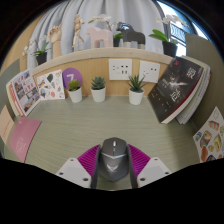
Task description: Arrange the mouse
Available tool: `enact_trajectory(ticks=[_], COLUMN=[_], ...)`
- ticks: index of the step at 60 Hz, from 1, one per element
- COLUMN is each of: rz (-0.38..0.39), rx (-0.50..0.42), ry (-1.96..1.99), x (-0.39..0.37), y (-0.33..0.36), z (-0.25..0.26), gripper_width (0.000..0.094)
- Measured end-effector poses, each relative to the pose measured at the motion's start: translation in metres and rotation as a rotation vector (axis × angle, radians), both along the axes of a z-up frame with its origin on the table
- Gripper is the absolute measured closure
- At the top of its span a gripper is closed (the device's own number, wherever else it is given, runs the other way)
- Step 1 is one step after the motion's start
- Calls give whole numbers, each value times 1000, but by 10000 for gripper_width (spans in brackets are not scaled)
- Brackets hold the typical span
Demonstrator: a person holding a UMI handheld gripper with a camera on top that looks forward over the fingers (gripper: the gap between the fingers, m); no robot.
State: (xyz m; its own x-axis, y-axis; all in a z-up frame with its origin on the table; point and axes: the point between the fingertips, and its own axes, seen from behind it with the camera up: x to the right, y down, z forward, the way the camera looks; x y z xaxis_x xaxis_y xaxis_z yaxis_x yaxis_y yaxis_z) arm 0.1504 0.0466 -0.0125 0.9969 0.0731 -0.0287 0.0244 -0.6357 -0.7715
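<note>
1. The mouse [113, 160] sat between the two fingers of the gripper [113, 170], its grey back and scroll wheel facing up, the magenta pads [88, 158] close against both of its flanks.
2. The fingers appeared pressed onto its sides — pinching it rather than merely standing about it — though whether it was lifted or resting on the table [110, 125] could not be told.
3. Ahead lay bare striped tabletop; well beyond stood three small potted plants [98, 90] in white pots, with a magazine [178, 88] leaning at one side and booklets [25, 92] at the other.
4. Judged by its look, the mouse was a light, rigid plastic shell — smooth and curved, so likely a little slippery under the pads.
5. The best hold seemed to be across its flanks near the middle, where the sides run closest to parallel; a grip nearer the tapering front could squeeze it forward and out.
6. It seemed sturdy enough for a firm pinch, but it should be set down gently to spare the buttons and wheel.
</note>
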Motion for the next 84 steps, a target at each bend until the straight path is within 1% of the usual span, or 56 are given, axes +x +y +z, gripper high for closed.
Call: enact_trajectory(ticks=[4,6,7,10,11,13,14,19,25,29,33,39,44,47,52,56,60,66,73,77,84], rz=[19,9,4,-12,-16,-30,-38,-78,-151,-198,-233,-247,-230,-209,-170,-134,-88,-25,10,5,3], rx=[-21,-32,-37,-50,-53,-58,-61,-81,-102,-44,39,174,282,344,415,446,442,372,224,117,-23], ry=[1,9,10,-2,-5,-12,-12,-11,-14,-32,-41,-39,-42,-43,-28,-10,2,38,35,20,13], x=[-2,-2,-1,-2,-2,-2,-2,-1,-2,-10,-29,-76,-125,-159,-214,-260,-304,-365,-406,-415,-424], y=[-1,0,0,-1,-1,-1,-1,-2,-4,-1,2,10,11,13,14,20,27,36,34,29,7], z=[-1,-1,-1,-2,-2,-3,-3,-2,10,51,109,206,284,322,366,385,379,334,234,175,88], gripper_width=[527,545,569,590,622,629,652,654,655,654,654,653,654,653,653,654,654,656,655,655,656])
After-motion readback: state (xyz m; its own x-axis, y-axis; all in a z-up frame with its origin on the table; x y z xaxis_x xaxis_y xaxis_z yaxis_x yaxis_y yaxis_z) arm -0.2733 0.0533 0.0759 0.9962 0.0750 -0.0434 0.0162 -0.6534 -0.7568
